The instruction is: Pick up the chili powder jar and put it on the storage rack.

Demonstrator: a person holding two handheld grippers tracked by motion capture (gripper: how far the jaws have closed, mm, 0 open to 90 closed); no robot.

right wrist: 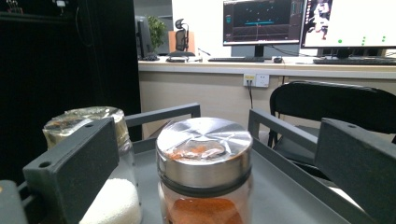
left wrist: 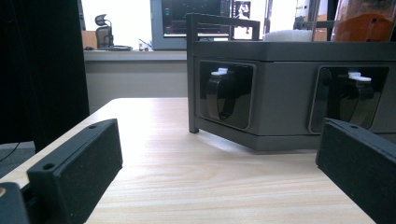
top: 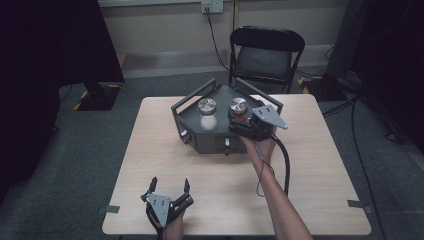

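Observation:
A dark grey rack stands on the far middle of the table and holds two glass jars with metal lids. The left jar holds white powder; the right jar holds orange powder. My right gripper reaches into the rack from the right front. In the right gripper view it is open, with the orange jar between the jaws and apart from both. The white jar sits partly behind one jaw. My left gripper rests open near the table's front edge, facing the rack and its two front knobs.
The wooden table has bare room left, right and in front of the rack. A black folding chair stands behind the far edge. The right gripper's cable trails across the table beside the forearm. Dark curtains flank the scene.

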